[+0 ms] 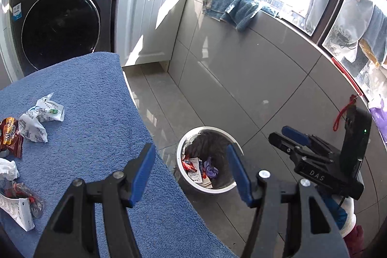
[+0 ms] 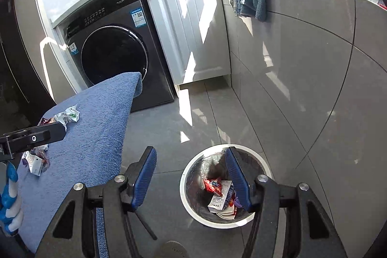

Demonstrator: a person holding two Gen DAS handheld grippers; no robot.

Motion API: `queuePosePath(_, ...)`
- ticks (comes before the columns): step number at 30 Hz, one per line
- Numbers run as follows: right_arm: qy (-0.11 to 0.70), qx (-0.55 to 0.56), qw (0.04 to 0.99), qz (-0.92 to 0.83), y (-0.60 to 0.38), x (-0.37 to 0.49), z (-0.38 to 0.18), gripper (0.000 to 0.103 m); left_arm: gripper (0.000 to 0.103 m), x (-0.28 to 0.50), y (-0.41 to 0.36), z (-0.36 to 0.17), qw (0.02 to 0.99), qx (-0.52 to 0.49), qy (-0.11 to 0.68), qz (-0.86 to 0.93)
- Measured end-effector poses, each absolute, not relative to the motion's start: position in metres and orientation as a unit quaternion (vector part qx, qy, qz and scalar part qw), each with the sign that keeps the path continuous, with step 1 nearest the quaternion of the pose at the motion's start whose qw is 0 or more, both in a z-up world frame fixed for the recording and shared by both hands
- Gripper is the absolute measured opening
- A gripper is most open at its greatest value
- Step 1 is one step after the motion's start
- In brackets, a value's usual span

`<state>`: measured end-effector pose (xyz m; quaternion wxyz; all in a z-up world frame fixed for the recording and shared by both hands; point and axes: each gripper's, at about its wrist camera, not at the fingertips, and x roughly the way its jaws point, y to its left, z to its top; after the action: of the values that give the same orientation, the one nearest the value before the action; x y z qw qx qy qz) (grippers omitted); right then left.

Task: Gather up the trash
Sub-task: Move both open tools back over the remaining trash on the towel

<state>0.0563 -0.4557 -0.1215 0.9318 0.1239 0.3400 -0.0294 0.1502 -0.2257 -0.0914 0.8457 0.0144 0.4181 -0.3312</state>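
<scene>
Left wrist view: left gripper [image 1: 191, 174] spread wide, empty, at the edge of the blue towel [image 1: 96, 113]; crumpled wrappers [image 1: 41, 117] lie on the towel, the trash bin [image 1: 205, 161] (already holding wrappers) on the floor beside it.

Right wrist view: right gripper [image 2: 191, 177] wide, empty, above the bin [image 2: 193, 175].

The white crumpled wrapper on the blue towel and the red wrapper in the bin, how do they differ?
The white crumpled wrapper lies on the blue towel, still to be collected; the red wrapper already sits inside the trash bin on the floor. The white one is bigger, with green and grey print; the red one is smaller and glossy. Both are crumpled packaging, and neither is held by a gripper.
</scene>
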Motion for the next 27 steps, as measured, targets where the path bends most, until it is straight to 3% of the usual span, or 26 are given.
queuePosePath(5,0.316,0.108,0.943,-0.003,-0.420,0.048,-0.090,0.057,0.068,0.134,-0.149,-0.082,0.869,-0.012,0.406,-0.284)
queuePosePath(15,0.294,0.052,0.953,0.055,-0.338,0.039,-0.048,0.057,0.068,0.114,0.016,-0.092,0.890,-0.097,0.403,-0.189)
queuePosePath(22,0.312,0.019,0.944,0.102,-0.278,0.059,-0.051,0.057,0.068,0.120,0.113,-0.124,0.882,-0.156,0.426,-0.124)
queuePosePath(27,0.340,0.000,0.931,0.134,-0.242,0.085,-0.066,0.057,0.066,0.146,0.141,-0.135,0.878,-0.180,0.429,-0.108)
